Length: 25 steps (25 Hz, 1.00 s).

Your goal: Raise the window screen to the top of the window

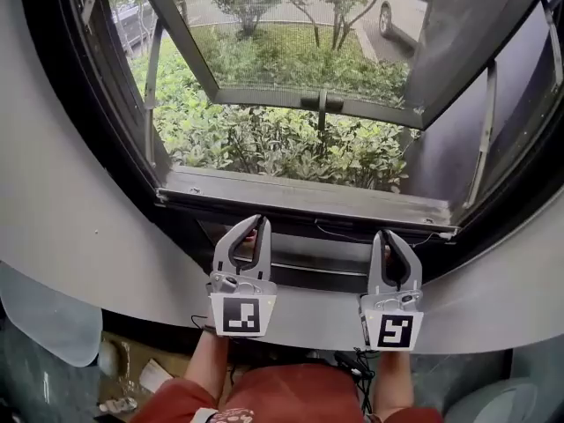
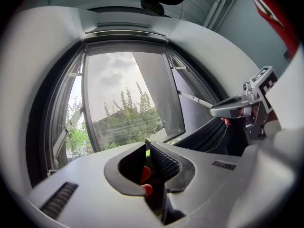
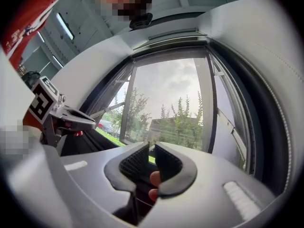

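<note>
The window screen [image 1: 282, 38] shows as fine mesh across the upper opening. It ends at a grey rail [image 1: 264, 98] with a centre handle [image 1: 322, 102], well above the sill [image 1: 308, 196], so part of the climb probably remains. The left claw [image 1: 262, 223] is clenched and empty; the right claw [image 1: 380, 236] is parted a crack, also empty. Both hover just below the sill's near edge, likely lining up to reach that rail.

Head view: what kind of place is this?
Probably indoors at a building's window, looking out on a garden: dark metal window frame, grey mesh screen partly raised, leafy green shrubs just outside, pale car parked beyond.
</note>
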Each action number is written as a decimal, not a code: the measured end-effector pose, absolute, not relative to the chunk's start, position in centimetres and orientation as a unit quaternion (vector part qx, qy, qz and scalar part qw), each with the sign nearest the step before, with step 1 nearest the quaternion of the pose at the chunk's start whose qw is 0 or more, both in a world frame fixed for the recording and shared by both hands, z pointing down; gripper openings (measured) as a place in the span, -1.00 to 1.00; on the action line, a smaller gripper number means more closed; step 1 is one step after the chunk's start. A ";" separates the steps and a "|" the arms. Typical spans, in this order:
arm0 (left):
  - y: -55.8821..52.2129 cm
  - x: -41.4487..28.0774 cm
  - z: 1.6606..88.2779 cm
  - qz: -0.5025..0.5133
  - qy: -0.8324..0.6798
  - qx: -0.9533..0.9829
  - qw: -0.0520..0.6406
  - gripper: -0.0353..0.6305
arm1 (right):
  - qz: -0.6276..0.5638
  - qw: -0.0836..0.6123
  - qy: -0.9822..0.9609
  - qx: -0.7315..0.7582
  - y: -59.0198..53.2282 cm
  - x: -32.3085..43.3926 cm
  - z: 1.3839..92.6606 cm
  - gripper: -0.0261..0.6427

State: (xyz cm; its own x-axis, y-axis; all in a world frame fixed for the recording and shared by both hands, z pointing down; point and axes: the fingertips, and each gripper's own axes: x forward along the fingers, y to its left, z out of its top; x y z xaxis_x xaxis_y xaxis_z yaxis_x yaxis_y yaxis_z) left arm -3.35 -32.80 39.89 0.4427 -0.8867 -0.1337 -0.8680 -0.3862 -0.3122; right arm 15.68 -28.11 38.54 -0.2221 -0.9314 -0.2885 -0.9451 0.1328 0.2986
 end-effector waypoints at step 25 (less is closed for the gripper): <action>-35.9 -2.5 47.4 -0.394 0.348 -0.740 0.419 -0.46 | 0.320 -0.383 0.732 -0.463 -31.8 14.4 46.7 -0.52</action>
State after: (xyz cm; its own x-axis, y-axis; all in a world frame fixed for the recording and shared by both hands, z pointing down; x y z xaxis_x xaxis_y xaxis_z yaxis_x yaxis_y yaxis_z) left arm -2.53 -35.93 47.36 0.4472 -0.8454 0.2922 -0.1856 -0.4072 -0.8943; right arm 14.44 -31.84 46.69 -0.2773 -0.9239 0.2636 -0.4333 0.3652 0.8240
